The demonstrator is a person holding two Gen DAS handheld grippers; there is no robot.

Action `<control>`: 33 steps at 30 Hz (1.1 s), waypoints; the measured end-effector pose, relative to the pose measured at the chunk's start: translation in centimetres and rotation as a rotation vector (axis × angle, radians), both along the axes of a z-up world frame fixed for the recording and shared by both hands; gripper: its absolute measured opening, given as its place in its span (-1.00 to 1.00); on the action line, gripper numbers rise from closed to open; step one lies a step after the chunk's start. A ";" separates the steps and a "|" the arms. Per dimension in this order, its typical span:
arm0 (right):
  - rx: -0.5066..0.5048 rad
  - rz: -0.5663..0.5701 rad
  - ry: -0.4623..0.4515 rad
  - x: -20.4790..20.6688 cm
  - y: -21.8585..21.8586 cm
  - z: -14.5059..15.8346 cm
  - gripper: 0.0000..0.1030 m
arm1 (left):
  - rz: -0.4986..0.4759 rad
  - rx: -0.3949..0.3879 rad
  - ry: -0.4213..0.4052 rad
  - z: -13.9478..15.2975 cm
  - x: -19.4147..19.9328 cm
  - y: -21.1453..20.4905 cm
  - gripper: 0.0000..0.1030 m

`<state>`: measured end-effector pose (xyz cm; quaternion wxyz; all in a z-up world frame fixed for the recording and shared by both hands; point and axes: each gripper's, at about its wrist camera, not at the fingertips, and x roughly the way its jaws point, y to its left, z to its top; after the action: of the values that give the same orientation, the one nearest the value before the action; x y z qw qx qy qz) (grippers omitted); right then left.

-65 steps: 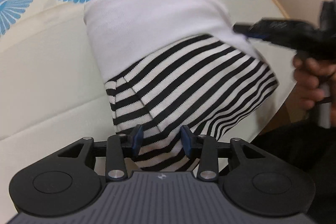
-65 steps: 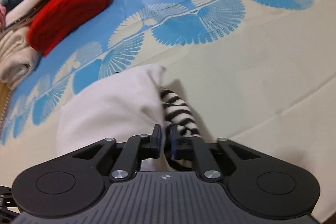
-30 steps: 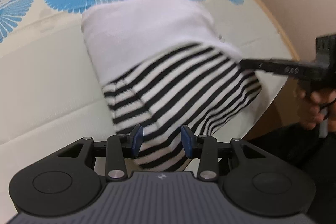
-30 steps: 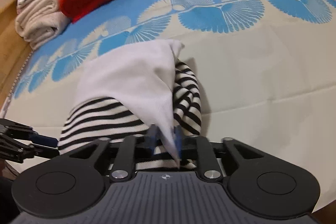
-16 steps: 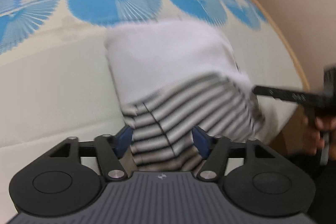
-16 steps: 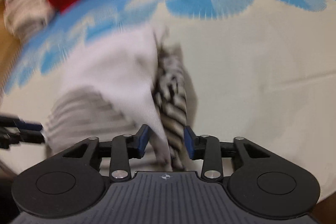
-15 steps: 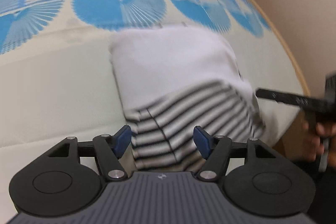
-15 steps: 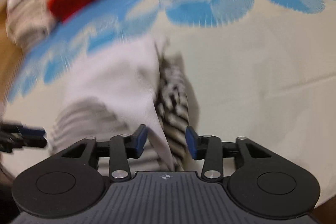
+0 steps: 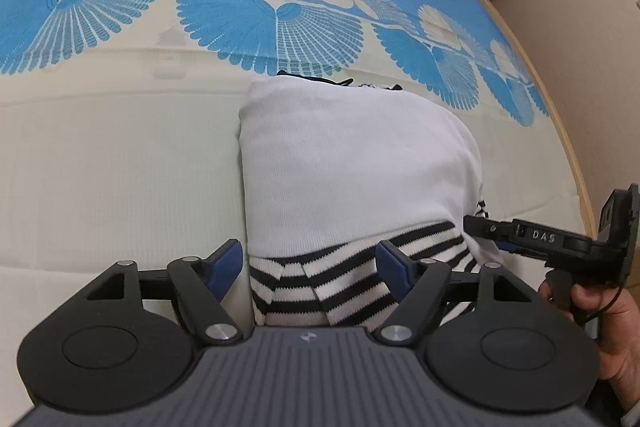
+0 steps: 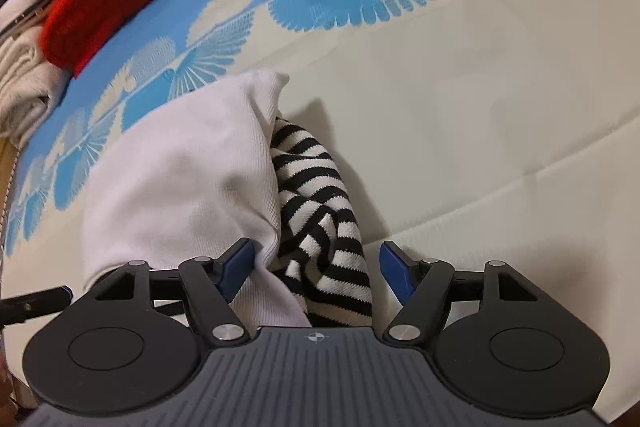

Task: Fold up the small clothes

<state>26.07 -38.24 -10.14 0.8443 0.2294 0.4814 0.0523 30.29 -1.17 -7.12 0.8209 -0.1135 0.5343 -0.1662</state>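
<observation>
Left wrist view: a blue and cream fan-patterned bedspread (image 9: 120, 155) carries the folded garment (image 9: 352, 163), white over black-and-white stripes, near its edge. Left gripper (image 9: 310, 265) and right gripper (image 10: 316, 267) fingers spread wide, holding nothing. "DAS" marks the right gripper.

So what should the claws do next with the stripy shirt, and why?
Probably pull both claws straight back off it. The left claw and right claw are both open, pads apart on either side of the near edge of the garment. It lies folded on the bedspread, white part over stripes, so nothing seems left to hold.
</observation>
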 end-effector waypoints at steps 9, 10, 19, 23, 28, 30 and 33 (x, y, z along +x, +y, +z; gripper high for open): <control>0.010 0.016 0.011 0.9 0.1 -1.0 0.30 | 0.157 -0.248 0.120 -5.3 2.8 2.8 0.62; 0.019 0.020 0.010 0.9 0.1 -1.1 0.21 | 0.150 -0.287 0.120 -5.8 2.9 2.8 0.63; 0.097 0.016 0.001 1.2 0.5 -1.1 -0.73 | 0.163 -0.323 0.143 -7.5 4.4 1.8 0.51; 0.096 -0.007 -0.023 1.1 0.9 -0.4 -0.80 | 0.104 -0.279 0.027 -4.9 4.4 1.5 -0.18; 0.095 0.000 -0.150 1.6 2.6 1.9 -0.84 | 0.060 -0.140 -0.213 0.2 4.2 3.3 -0.20; 0.118 0.001 -0.208 2.1 3.7 2.9 -0.85 | 0.090 -0.129 -0.267 1.2 4.4 5.1 -0.21; 0.142 0.017 -0.301 3.1 6.1 4.3 -0.85 | 0.120 -0.105 -0.325 2.2 5.2 7.7 -0.09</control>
<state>29.22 -32.13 -5.87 0.8882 0.2741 0.3463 0.1270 35.47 6.49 -4.93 0.8977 -0.1596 0.3777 -0.1610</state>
